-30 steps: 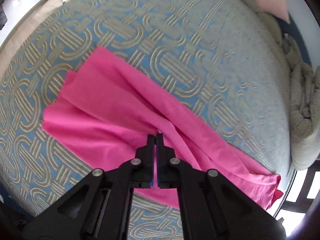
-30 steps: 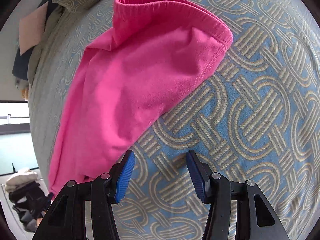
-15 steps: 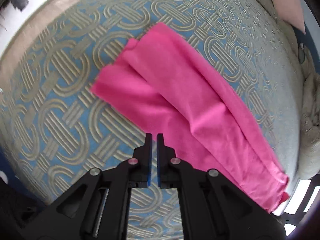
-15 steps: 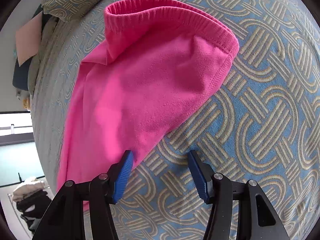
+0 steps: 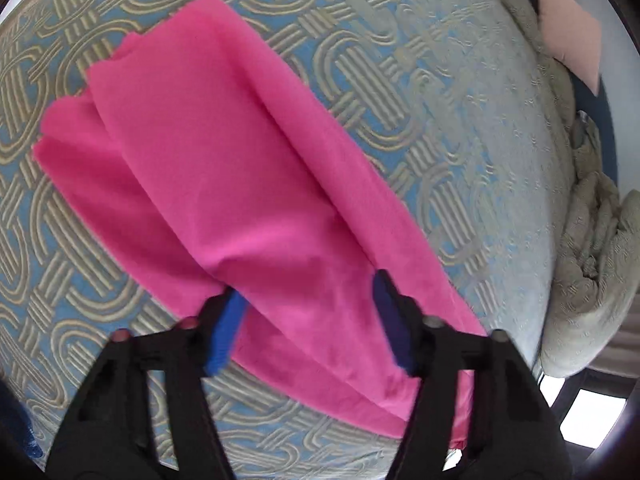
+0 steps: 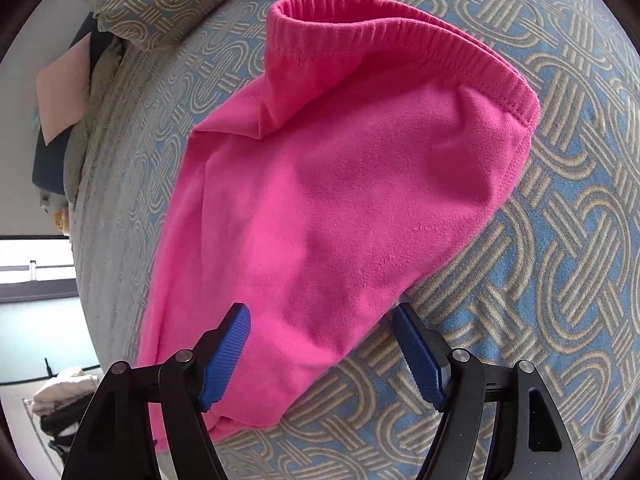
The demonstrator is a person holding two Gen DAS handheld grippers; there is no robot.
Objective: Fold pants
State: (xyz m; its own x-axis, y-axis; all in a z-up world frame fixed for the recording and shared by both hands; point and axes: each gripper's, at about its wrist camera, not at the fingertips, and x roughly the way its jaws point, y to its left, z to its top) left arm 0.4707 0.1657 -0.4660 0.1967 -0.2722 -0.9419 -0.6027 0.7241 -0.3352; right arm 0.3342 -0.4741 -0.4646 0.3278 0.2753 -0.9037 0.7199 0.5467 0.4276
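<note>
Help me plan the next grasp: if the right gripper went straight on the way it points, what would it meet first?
Probably the pink pants: fabric lies between the right gripper's opening jaws, on the patterned bedspread. Depth is unclear.

Left gripper (image 5: 308,312): matte black plastic arms with cut-out windows, silver round screws at the pivots, blue ribbed pads (image 5: 224,336) on the inner faces (blurred here). Right gripper (image 6: 322,354): same black frame, same silver screws, its ribbed blue pads (image 6: 226,354) crisp and wedge-shaped.
</note>
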